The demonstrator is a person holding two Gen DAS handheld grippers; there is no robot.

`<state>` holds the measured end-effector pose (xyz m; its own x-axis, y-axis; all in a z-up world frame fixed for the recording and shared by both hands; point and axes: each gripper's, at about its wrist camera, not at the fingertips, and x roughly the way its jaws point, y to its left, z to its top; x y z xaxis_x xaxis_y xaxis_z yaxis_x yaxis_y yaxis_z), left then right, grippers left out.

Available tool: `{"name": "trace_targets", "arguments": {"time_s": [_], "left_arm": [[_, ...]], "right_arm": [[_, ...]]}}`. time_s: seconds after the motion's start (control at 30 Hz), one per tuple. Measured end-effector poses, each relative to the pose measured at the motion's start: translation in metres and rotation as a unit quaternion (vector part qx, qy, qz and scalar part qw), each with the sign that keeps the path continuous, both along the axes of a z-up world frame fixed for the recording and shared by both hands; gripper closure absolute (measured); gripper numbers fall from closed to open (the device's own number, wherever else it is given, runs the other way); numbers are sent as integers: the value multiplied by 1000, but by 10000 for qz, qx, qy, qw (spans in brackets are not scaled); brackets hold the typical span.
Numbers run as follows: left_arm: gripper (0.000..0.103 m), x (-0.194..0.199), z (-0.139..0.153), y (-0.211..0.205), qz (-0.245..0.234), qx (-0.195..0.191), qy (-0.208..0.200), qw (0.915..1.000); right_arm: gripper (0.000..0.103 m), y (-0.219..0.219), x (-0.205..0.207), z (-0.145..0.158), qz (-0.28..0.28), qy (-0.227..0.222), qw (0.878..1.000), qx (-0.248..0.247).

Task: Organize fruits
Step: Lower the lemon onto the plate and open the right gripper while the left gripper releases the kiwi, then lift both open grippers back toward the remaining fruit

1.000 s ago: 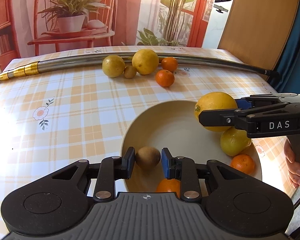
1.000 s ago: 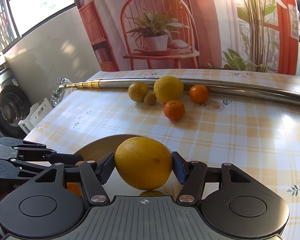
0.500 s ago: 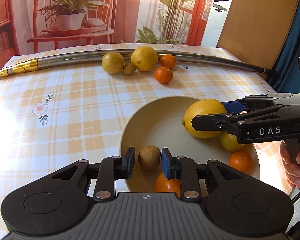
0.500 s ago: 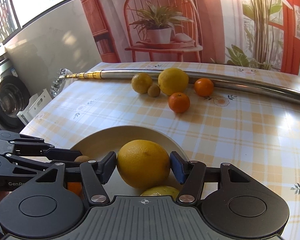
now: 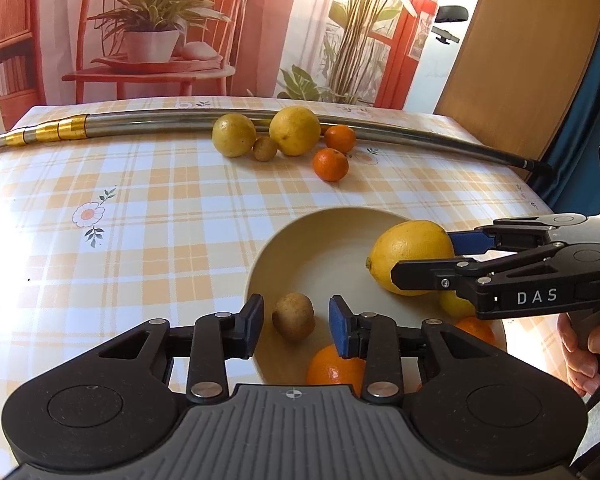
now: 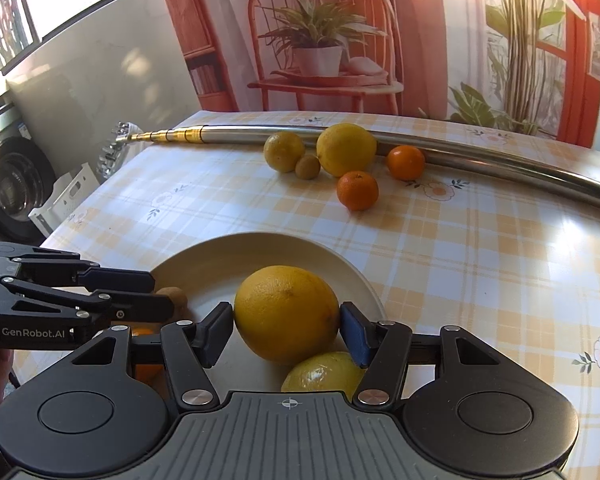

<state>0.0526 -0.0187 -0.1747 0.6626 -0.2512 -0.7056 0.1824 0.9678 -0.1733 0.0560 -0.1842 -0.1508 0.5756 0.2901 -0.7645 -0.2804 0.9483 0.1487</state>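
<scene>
A cream bowl (image 5: pixel 328 213) (image 6: pixel 260 239) sits on the checked tablecloth. My left gripper (image 5: pixel 296 322) (image 6: pixel 162 294) is open over the bowl's near side. A brown kiwi (image 5: pixel 294 316) (image 6: pixel 176 295) lies between its blue pads with a gap on each side. My right gripper (image 6: pixel 287 330) (image 5: pixel 422 256) is shut on a large yellow citrus (image 6: pixel 287 312) (image 5: pixel 410 256), held low inside the bowl above a lemon (image 6: pixel 324 372) (image 5: pixel 456 305). Two tangerines (image 5: pixel 332 368) (image 5: pixel 476 328) also lie in the bowl.
At the table's far side lie a lemon (image 5: pixel 234 136) (image 6: pixel 284 151), a small kiwi (image 5: pixel 265 149) (image 6: pixel 308 167), a big yellow citrus (image 5: pixel 295 130) (image 6: pixel 346 150) and two tangerines (image 5: pixel 331 165) (image 6: pixel 357 191), against a long metal pole (image 5: pixel 140 122) (image 6: pixel 480 160). A hand (image 5: pixel 580 352) holds the right gripper.
My left gripper has opened and the kiwi now lies loose in the bowl. The right gripper has carried the large yellow citrus lower and further into the bowl.
</scene>
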Motion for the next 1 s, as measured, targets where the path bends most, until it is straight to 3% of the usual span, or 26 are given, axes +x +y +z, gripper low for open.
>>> {"name": "trace_targets", "arguments": {"time_s": [0.27,0.37,0.43,0.63,1.0], "left_arm": [[62,-4,4,3,60,-121,-87,9999],[56,-6,6,3,52,-139,-150,9998],[42,-7,7,3,117,-34,-192,9997],[41,-10,10,10,290,-125,-230,9992],[32,-11,18,24,625,-219,-328,9973]], "right_arm": [[51,-1,-8,3,-62,-14,9998,-193],[51,-1,-10,4,-100,-9,9996,-273],[51,-1,-9,4,-121,-8,9994,-317],[50,2,-11,7,-88,-84,9989,-446],[45,-1,-11,32,-183,-676,9953,-675]]}}
